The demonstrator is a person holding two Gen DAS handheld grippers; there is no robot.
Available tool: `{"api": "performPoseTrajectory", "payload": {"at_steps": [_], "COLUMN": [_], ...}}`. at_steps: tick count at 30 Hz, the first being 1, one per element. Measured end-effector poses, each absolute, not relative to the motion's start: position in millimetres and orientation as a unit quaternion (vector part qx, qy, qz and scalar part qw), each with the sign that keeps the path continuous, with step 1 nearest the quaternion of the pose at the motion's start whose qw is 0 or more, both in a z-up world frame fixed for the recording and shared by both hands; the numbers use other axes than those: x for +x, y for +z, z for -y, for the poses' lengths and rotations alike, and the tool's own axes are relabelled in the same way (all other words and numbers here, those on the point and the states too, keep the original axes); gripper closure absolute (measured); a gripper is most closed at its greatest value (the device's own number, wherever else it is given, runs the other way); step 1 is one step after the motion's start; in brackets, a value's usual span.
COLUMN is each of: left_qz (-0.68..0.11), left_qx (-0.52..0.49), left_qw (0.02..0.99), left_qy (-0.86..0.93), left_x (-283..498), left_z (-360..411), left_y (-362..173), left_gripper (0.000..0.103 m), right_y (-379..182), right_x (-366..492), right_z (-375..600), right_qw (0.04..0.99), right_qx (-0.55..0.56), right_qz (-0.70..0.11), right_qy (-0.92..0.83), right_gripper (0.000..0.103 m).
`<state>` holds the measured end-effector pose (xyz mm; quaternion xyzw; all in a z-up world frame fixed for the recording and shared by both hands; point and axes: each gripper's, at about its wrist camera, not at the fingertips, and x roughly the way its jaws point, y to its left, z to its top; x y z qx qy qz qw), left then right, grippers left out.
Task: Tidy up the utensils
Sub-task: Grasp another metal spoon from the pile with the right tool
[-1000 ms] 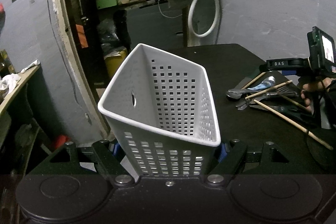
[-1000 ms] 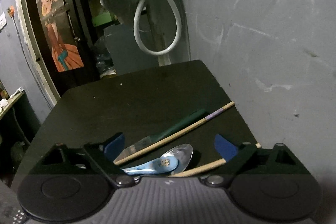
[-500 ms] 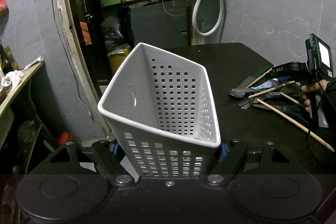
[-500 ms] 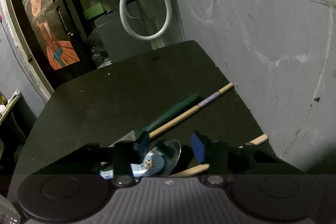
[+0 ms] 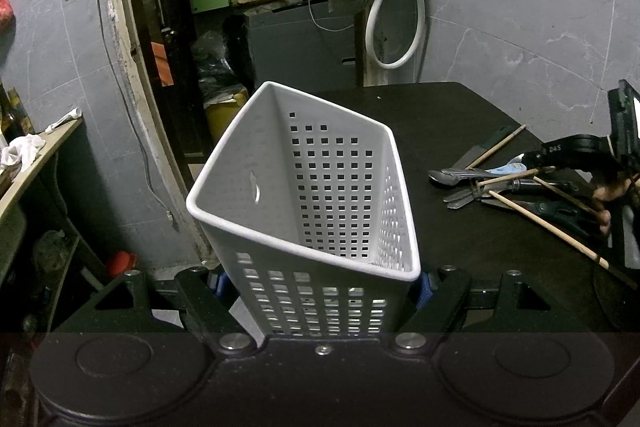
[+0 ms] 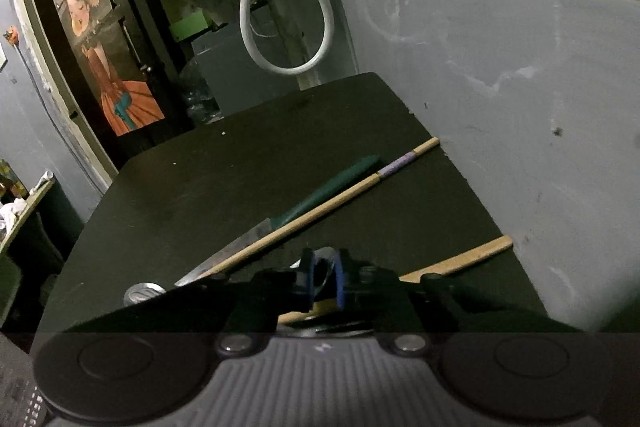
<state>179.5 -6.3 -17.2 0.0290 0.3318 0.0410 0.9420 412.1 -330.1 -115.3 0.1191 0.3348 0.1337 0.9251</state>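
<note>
While the left gripper point(image 5: 322, 287) clamps the tilted white perforated plastic basket point(image 5: 308, 195) above the black table point(image 5: 460, 227), the right gripper point(image 6: 323, 281) has just been closing on a metal spoon point(image 6: 324, 259) in the utensil pile.

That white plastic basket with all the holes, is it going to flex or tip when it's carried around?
Probably light: the basket has thin walls full of holes and looks empty. It may flex slightly where the left gripper pinches its lower sides. It already leans, tall and held low, so it might wobble once utensils drop in.
</note>
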Motion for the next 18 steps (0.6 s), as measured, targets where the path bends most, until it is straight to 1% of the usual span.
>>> {"api": "performPoseTrajectory", "payload": {"at_steps": [2, 5, 6, 7, 8, 9, 12, 13, 15, 16, 17, 18], "left_qz": [-0.332, -0.332, -0.332, -0.332, -0.332, -0.332, -0.332, -0.332, -0.332, -0.332, -0.332, -0.332], "left_qx": [0.029, 0.029, 0.029, 0.029, 0.029, 0.029, 0.029, 0.029, 0.029, 0.029, 0.029, 0.029], "left_qw": [0.942, 0.942, 0.942, 0.942, 0.942, 0.942, 0.942, 0.942, 0.942, 0.942, 0.942, 0.942], "left_qy": [0.041, 0.041, 0.041, 0.041, 0.041, 0.041, 0.041, 0.041, 0.041, 0.041, 0.041, 0.042], "left_x": [179.5, 179.5, 179.4, 179.4, 179.5, 179.5, 179.6, 179.6, 179.5, 179.5, 179.6, 179.7], "left_z": [6.3, 6.2, 6.2, 6.3, 6.2, 6.2, 6.1, 6.0, 5.9, 5.9, 6.5, 6.8], "left_y": [-17.2, -17.2, -17.3, -17.2, -17.1, -17.1, -17.1, -17.0, -17.1, -17.1, -17.2, -17.2], "left_gripper": [0.023, 0.023, 0.023, 0.023, 0.023, 0.023, 0.023, 0.023, 0.023, 0.023, 0.023, 0.023], "right_y": [-115.2, -116.0, -116.5, -116.9, -116.7, -116.6, -119.9, -120.7, -121.6, -122.9, -124.3, -125.2], "right_x": [407.3, 403.5, 404.7, 406.4, 408.1, 410.8, 416.6, 417.2, 419.0, 419.3, 419.9, 419.3], "right_z": [333.3, 339.6, 341.4, 342.5, 343.4, 344.3, 345.6, 345.8, 345.5, 346.2, 347.6, 348.3], "right_qw": [0.924, 0.919, 0.916, 0.914, 0.914, 0.913, 0.908, 0.908, 0.909, 0.908, 0.905, 0.903], "right_qx": [0.125, 0.147, 0.153, 0.158, 0.161, 0.163, 0.182, 0.188, 0.191, 0.197, 0.209, 0.219], "right_qz": [-0.334, -0.337, -0.34, -0.342, -0.342, -0.342, -0.347, -0.346, -0.345, -0.345, -0.344, -0.342], "right_qy": [0.135, 0.144, 0.146, 0.148, 0.148, 0.148, 0.147, 0.145, 0.138, 0.136, 0.139, 0.14], "right_gripper": [0.091, 0.086, 0.082, 0.071, 0.064, 0.064, 0.065, 0.068, 0.075, 0.083, 0.089, 0.092]}}
